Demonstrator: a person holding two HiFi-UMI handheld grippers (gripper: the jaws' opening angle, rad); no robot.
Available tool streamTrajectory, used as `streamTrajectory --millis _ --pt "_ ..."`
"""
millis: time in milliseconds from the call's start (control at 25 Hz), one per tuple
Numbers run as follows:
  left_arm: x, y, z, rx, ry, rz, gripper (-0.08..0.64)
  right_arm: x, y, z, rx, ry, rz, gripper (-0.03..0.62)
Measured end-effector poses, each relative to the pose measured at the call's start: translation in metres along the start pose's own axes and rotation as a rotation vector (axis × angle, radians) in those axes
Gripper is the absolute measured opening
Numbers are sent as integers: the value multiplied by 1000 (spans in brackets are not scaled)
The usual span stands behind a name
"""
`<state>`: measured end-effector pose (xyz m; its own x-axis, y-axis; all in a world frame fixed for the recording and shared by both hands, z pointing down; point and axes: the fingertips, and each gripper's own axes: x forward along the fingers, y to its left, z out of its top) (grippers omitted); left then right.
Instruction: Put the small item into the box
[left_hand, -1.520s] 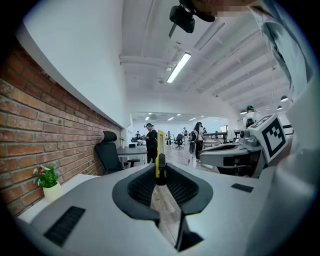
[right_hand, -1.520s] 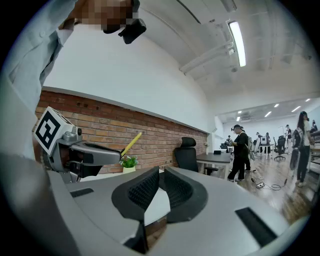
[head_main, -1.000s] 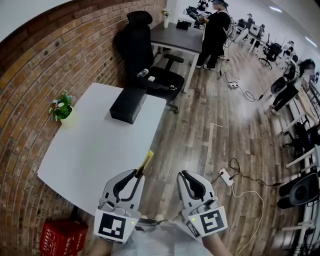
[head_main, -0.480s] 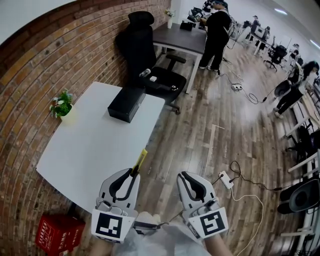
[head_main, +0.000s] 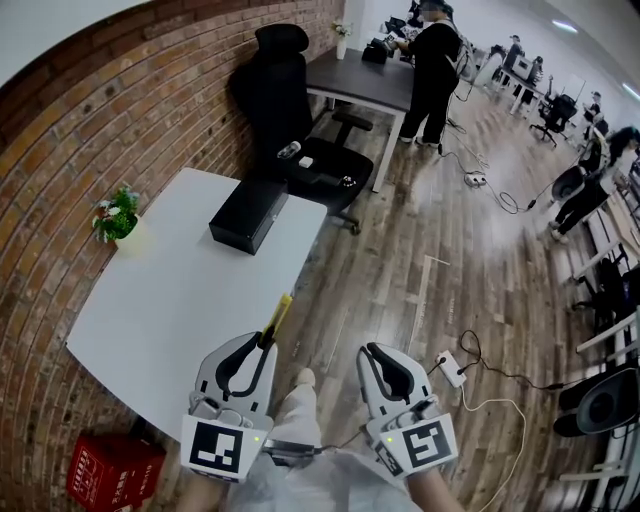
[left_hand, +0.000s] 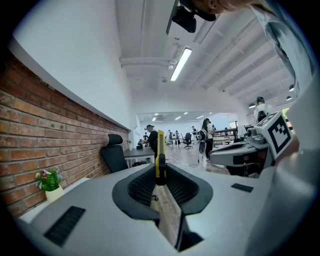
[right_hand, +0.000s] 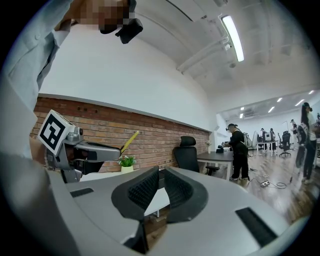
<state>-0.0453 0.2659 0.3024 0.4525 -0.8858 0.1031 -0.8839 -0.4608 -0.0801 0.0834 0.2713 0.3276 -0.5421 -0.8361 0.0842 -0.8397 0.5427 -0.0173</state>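
Low in the head view, a yellow utility knife (head_main: 277, 314) is clamped by the left gripper (head_main: 266, 342). The right gripper (head_main: 366, 352) is nearly closed, empty. A black box (head_main: 248, 215) is seen above.

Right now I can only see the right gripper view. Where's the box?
Observer: The head view shows the box on the far end of the table, near the chair.
Operator: Is the other one holding something tight?
Observer: Yes. In the left gripper view, the left hand-held gripper is shut on a yellow stick, which stands upright between the pads.
Operator: Is anything on the floor?
Observer: A white power strip with its cable lies to the right of the right hand-held gripper.
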Motion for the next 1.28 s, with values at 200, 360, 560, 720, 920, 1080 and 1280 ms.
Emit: streamTrajectory --millis 200,360,560,720,920,1080,1280 --pt "51 21 1 -5 -9 4 75 42 -28 2 -18 -3 12 60" --pt "98 45 4 -10 -9 12 75 85 -57 8 -24 1 21 60" --pt "154 85 6 -22 4 40 75 147 -91 14 -27 16 45 60" --pt "192 113 4 -33 17 59 76 192 -112 18 -32 27 70 61" --pt "226 147 2 -55 20 86 75 241 -128 22 -26 33 90 60" --pt "241 156 -2 -61 27 81 75 261 -134 21 -24 42 99 60" --pt "254 161 -3 -71 40 100 75 277 -140 19 -21 55 129 60"
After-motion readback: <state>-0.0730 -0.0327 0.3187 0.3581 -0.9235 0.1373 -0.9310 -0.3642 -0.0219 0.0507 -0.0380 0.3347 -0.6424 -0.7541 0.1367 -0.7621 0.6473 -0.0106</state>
